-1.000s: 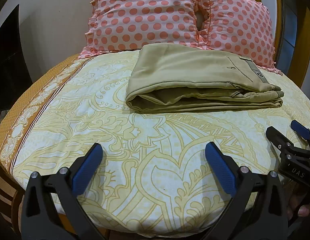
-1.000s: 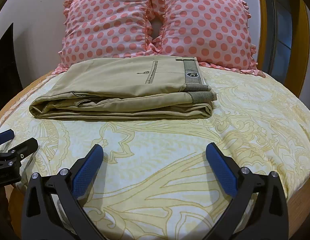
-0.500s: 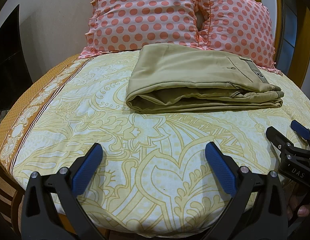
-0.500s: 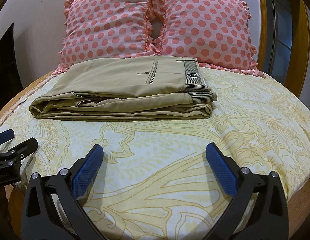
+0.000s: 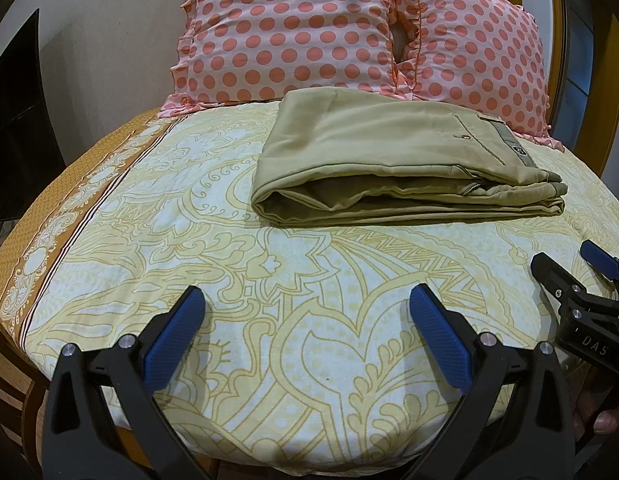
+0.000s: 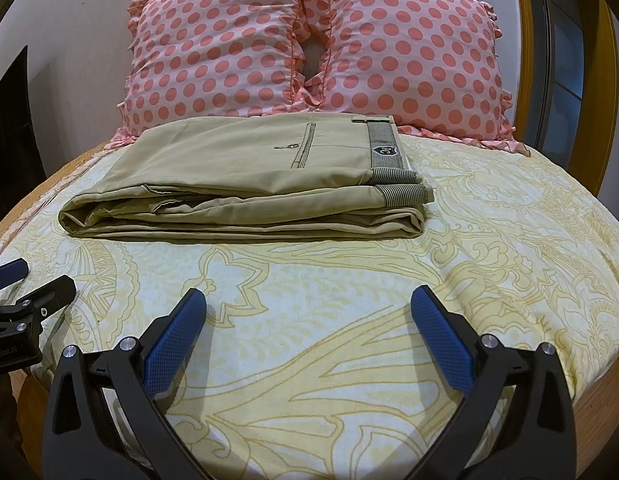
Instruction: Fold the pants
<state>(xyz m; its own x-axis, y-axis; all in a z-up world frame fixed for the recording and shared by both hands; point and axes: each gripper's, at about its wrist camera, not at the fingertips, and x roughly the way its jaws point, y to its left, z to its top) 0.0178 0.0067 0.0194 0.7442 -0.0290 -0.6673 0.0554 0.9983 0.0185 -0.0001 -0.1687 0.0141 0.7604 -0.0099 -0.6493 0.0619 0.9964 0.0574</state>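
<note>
Right wrist view: pants [image 6: 245, 184] look folded, stacked near the bed's [image 6: 509, 240] pillow edge. Both my tongs [image 6: 307, 312] [image 5: 305, 312] gape wide, empty. I'd just square the edges gently.

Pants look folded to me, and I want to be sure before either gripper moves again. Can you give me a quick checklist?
1. Pants folded into a flat stack: ok.
2. Waistband on top at the right end: ok.
3. Left gripper open, holding nothing: ok.
4. Right gripper open, holding nothing: ok.
5. Both grippers apart from the pants, over the bedsheet: ok.
6. Far edge against the pillows lined up: cannot tell.
</note>
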